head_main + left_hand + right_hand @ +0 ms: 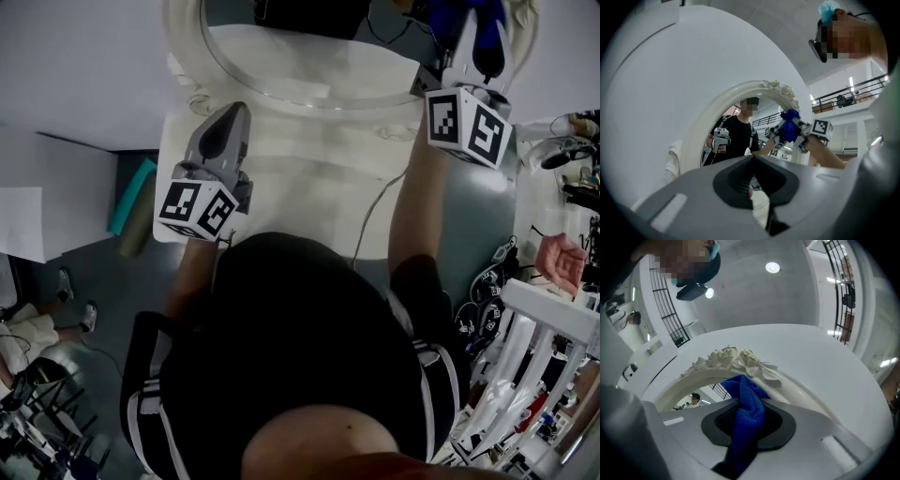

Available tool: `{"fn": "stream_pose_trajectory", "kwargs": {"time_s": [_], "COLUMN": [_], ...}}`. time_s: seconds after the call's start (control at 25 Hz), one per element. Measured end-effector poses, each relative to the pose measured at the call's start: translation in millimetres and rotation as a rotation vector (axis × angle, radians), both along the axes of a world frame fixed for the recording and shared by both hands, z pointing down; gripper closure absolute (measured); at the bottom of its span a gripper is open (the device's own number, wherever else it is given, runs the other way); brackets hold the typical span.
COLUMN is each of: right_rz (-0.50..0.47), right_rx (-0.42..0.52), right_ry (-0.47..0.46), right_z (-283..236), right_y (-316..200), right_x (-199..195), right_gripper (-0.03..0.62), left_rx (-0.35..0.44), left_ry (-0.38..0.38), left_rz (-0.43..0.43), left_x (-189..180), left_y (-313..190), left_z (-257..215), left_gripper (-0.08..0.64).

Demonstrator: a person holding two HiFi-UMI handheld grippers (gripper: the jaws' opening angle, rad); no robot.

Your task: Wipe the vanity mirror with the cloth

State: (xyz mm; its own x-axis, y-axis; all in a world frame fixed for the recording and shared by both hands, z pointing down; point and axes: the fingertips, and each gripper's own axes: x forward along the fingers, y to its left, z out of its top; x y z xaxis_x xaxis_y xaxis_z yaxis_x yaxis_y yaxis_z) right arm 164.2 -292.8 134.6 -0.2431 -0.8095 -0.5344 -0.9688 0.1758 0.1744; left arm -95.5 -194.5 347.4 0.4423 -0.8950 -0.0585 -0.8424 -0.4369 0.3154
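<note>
The vanity mirror stands at the back of a white table, an oval glass in a white carved frame. My right gripper is up at the mirror's upper right, shut on a blue cloth. In the right gripper view the cloth bunches between the jaws, just below the frame's flower crest. My left gripper hovers low, in front of the mirror's left side, jaws together and holding nothing. In the left gripper view the frame fills the middle, with the cloth against the glass.
The white table carries a thin cable trailing off its front edge. A teal object lies on the floor at the left. A white rack and another person's hand are at the right.
</note>
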Motion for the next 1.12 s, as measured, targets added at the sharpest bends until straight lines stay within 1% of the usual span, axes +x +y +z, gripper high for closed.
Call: {"fn": "stream_pose_trajectory", "kwargs": {"time_s": [0.12, 0.24, 0.36, 0.48, 0.64, 0.72, 0.8, 0.88, 1.0, 1.12], "right_rz": [0.006, -0.002, -0.035, -0.058, -0.108, -0.112, -0.115, -0.142, -0.159, -0.182], "right_rx": [0.013, 0.010, -0.002, 0.054, 0.039, -0.009, -0.094, -0.152, -0.198, -0.209], "right_ry": [0.136, 0.265, 0.355, 0.446, 0.513, 0.560, 0.608, 0.609, 0.656, 0.692], "right_z": [-12.1, -12.8, 0.5, 18.4, 66.3, 102.1, 143.3, 178.0, 225.7, 268.6], "right_y": [1.7, 1.3, 1.2, 4.4, 3.9, 1.7, -1.2, -2.3, -3.1, -1.8], "right_x": [-24.3, -49.5, -70.8, -88.0, -96.2, -94.3, -88.0, -83.3, -82.2, -86.1], "right_gripper": [0.529, 0.529, 0.529, 0.529, 0.529, 0.529, 0.529, 0.530, 0.531, 0.531], "left_rx": [-0.006, -0.003, -0.003, -0.009, -0.014, -0.018, -0.023, -0.026, -0.027, -0.031], "left_ry": [0.004, 0.005, 0.009, 0.010, 0.008, 0.007, 0.006, 0.003, -0.004, -0.007], "left_rz": [0.002, 0.001, -0.002, -0.004, -0.002, 0.000, 0.003, 0.007, 0.011, 0.014], "left_x": [0.3, 0.8, 0.2, -0.4, 3.3, 4.3, 6.0, 7.9, 8.8, 10.6], "left_y": [-0.5, -2.5, -4.0, -4.4, -6.3, -6.4, -6.1, -5.9, -6.3, -5.3], "left_z": [-0.7, -1.3, 0.3, 1.4, 2.4, 3.9, 5.5, 6.4, 7.8, 9.5], "left_gripper": [0.549, 0.549, 0.549, 0.549, 0.549, 0.549, 0.549, 0.549, 0.549, 0.549]}}
